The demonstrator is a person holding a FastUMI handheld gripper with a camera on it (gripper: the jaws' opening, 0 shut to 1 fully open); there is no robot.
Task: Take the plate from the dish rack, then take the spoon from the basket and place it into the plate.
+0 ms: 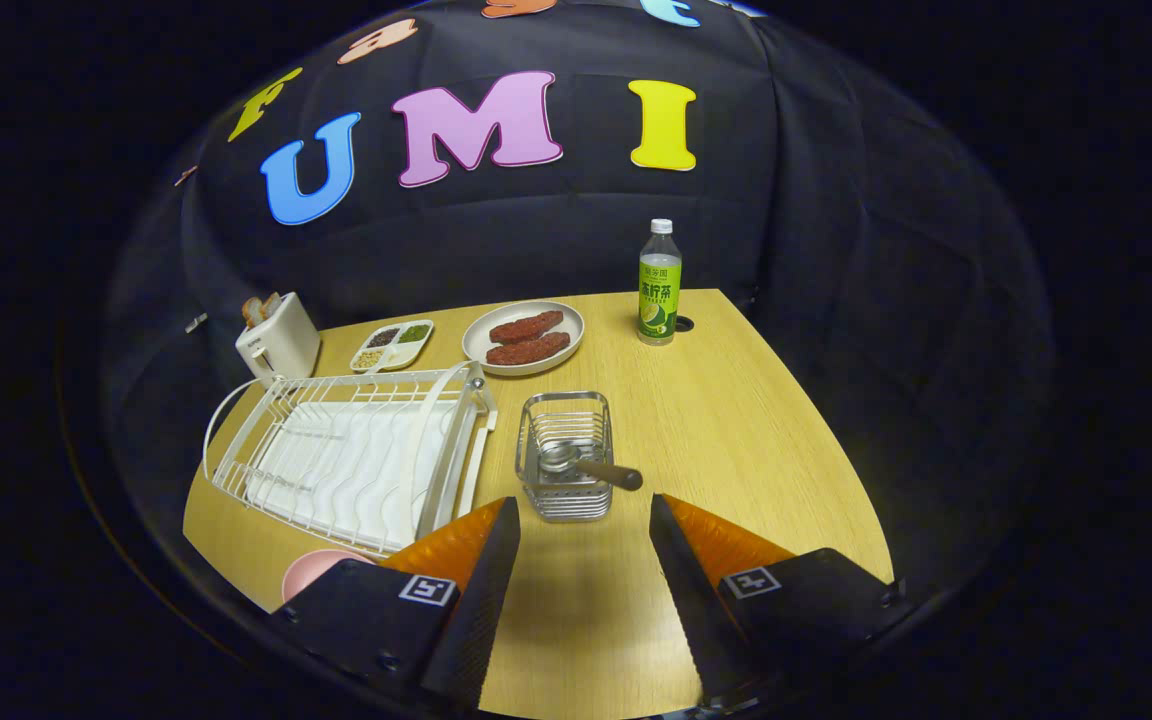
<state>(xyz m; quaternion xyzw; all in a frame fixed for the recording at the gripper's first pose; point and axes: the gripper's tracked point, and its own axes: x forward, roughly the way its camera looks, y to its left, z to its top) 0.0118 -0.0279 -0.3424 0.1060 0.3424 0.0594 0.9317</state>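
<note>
Gripper (pixel 584 520) fingers spread apart above bare table (pixel 736 420), nothing between them. Just ahead: basket (pixel 566 455) with spoon (pixel 576 462) inside, handle poking out over the right rim. Left of basket: dish rack (pixel 351 455). Plate (pixel 311 575) on table before the rack, beside the left finger. Behind the rack: toaster (pixel 278 338), divided tray (pixel 394 345), dish with food (pixel 524 337). Further right, at the back: bottle (pixel 658 285).
</note>
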